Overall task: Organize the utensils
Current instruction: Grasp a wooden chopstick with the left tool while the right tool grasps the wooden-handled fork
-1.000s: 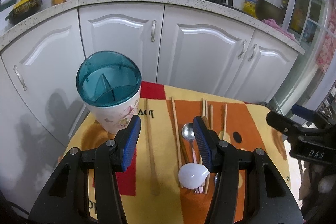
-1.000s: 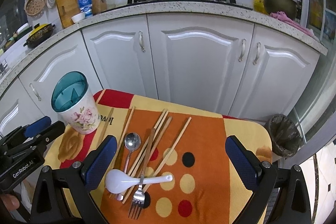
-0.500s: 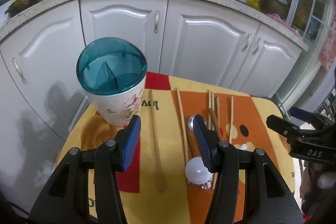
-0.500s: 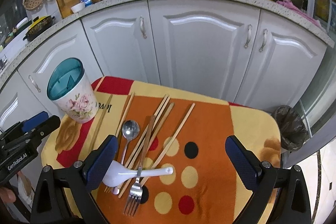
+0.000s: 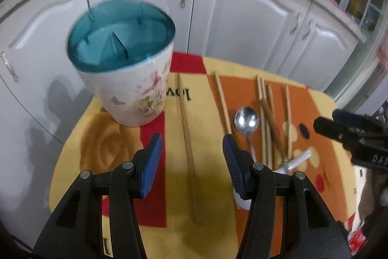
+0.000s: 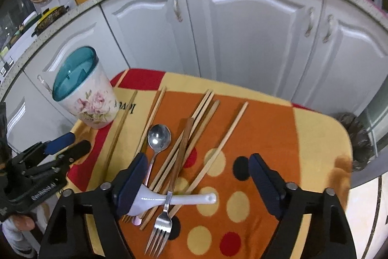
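White kitchen cupboards stand behind our small bench (image 5: 72, 162); from the left view our left tool (image 5: 191, 157) is spread wide over one lone chopstick (image 5: 188, 137), and the blue-lined holder cup (image 5: 126, 79) beside it looks empty, so nothing is sorted yet. From the right view our right tool (image 6: 196, 176), jaws just closing but pinching nothing, hangs over the piled chopsticks (image 6: 194, 128), metal spoon (image 6: 158, 137), fork (image 6: 161, 220) and white spoon (image 6: 169, 199), with bare cloth on the right and the bench edge near.

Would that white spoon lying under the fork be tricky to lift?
Probably. The white spoon looks glazed, so likely slippery and breakable. The fork lies across its handle and chopsticks cross it too, so lifting would likely disturb them.
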A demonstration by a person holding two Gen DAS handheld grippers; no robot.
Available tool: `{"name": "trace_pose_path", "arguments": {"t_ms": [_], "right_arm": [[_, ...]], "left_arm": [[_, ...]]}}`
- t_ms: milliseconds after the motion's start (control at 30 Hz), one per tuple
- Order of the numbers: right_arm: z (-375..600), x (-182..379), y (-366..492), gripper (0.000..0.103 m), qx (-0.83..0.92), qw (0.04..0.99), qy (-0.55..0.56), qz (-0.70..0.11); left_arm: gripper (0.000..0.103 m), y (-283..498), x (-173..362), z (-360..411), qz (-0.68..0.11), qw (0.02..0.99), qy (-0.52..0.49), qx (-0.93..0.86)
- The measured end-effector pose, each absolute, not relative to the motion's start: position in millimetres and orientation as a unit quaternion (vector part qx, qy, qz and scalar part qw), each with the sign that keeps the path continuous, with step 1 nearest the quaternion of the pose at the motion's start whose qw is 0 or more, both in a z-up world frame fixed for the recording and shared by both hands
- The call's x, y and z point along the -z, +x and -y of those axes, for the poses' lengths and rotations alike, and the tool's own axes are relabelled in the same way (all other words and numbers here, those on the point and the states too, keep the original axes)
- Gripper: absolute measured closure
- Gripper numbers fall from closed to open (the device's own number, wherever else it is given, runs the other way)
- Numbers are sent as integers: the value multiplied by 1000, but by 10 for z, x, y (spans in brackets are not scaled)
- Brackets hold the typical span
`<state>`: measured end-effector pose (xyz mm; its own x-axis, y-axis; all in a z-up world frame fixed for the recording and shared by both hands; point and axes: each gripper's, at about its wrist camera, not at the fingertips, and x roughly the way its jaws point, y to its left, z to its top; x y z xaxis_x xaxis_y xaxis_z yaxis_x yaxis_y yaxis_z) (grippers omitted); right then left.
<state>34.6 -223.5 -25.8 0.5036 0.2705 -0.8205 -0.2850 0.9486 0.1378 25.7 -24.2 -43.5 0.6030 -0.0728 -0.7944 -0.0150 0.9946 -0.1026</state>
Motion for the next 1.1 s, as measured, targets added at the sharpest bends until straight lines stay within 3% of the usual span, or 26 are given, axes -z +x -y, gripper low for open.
{"name": "trace_pose_path", "arguments": {"t_ms": [67, 133, 400, 567, 733, 1100], "right_arm": [[2193, 358, 434, 41, -167, 859, -6, -485], [2151, 465, 535, 49, -178, 847, 1, -501], [1973, 784, 912, 67, -205, 816, 15, -540], [1914, 886, 1059, 83, -212, 806, 16, -552], [1987, 920, 1036, 90, -221, 799, 29, -559], [2036, 929, 768, 92, -238, 785, 10, -572]], "left_arm": [[53, 335, 565, 241, -459, 887, -45, 13], [54, 410, 685, 226, -470, 882, -42, 7], [63, 618, 959, 195, -498, 866, -43, 0], [92, 671, 952, 180, -501, 864, -59, 13], [98, 564, 931, 135, -511, 855, -79, 39], [94, 181, 879, 191, -531, 843, -56, 68]]}}
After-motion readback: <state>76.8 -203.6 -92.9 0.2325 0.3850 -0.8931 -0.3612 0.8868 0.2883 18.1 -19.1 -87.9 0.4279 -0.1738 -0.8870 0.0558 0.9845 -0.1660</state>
